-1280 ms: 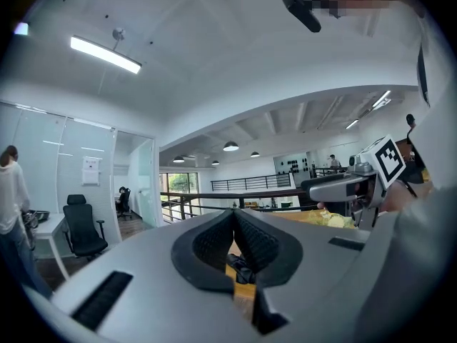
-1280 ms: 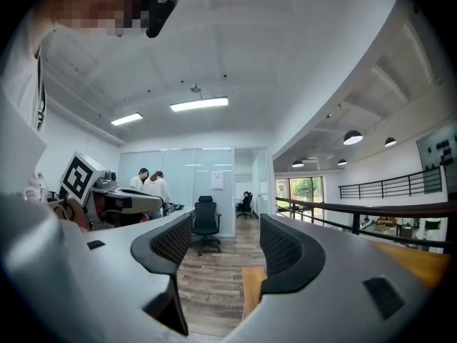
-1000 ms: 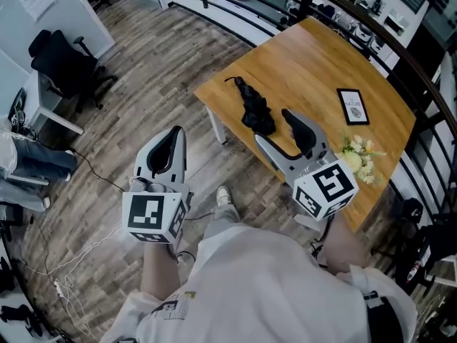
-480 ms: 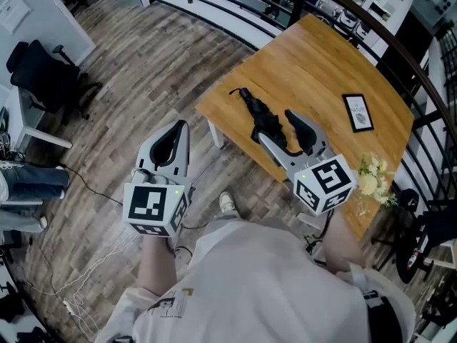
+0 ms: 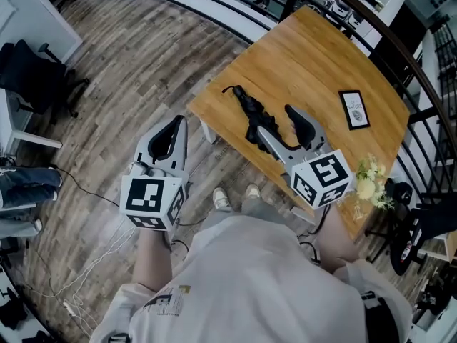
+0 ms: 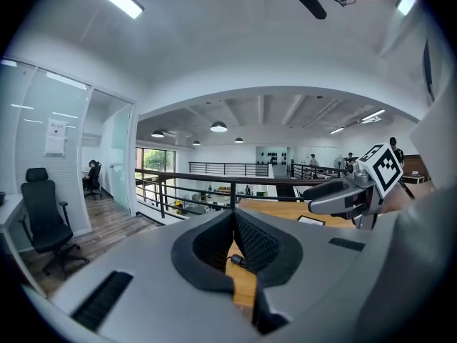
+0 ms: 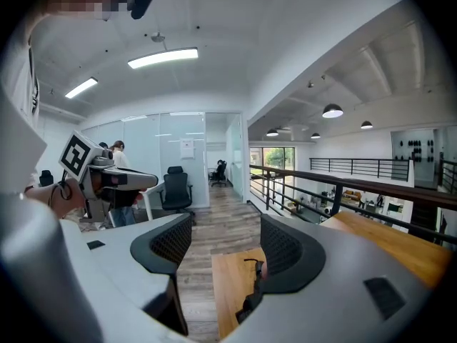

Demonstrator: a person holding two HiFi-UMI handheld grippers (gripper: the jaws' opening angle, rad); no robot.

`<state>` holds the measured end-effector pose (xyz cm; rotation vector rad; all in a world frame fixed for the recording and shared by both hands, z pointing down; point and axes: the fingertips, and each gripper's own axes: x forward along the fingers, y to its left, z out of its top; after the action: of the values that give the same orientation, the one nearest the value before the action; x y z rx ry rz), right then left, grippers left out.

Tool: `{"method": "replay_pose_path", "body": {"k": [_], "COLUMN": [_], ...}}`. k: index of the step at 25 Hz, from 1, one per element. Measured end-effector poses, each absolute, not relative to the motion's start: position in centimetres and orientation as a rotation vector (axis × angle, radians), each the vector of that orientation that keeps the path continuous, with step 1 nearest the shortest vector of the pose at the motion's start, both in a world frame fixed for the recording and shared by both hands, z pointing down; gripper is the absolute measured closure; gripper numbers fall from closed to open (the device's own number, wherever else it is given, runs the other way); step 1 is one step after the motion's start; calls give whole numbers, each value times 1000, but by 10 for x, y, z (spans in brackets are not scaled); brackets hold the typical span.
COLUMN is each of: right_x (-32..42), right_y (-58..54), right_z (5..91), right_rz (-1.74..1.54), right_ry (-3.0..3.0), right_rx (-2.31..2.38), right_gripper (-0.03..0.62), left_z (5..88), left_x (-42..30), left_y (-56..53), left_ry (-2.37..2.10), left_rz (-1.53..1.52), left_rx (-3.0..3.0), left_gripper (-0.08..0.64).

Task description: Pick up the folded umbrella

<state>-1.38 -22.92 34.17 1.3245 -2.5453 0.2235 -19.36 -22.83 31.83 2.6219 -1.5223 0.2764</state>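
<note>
Folded umbrella [image 5: 250,110], black, lying on the wooden table [image 5: 314,56] near its edge, right gripper [image 5: 277,123] just over it, jaws wide apart and empty, left gripper [image 5: 176,126] over the floor [image 5: 143,70], jaws closed together on nothing.

In the head view the near end of the folded umbrella [image 5: 250,111] is covered by the right gripper [image 5: 277,125], in the right gripper view most of it is blocked by one of the fingers [image 7: 296,256], and the print on the framed card [image 5: 353,109] is way too tiny to be read.
</note>
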Motion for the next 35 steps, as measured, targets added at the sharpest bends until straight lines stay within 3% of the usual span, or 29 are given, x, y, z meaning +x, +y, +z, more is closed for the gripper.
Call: {"method": "replay_pose_path", "body": {"k": [17,35], "right_x": [12,36], "right_y": [-296,-324], "right_z": [444,629], "right_rz": [462,750], "right_ry": [-2401,-2107], "right_rx": [1213,1084], "right_gripper": [276,261], "left_z": [388,522], "left_x": [-150,-114], "left_y": [-273,-289], "left_ry": [-1475,-1285], "left_rz": [505,640], "left_rx": [2506,2322], "left_gripper": [543,543]}}
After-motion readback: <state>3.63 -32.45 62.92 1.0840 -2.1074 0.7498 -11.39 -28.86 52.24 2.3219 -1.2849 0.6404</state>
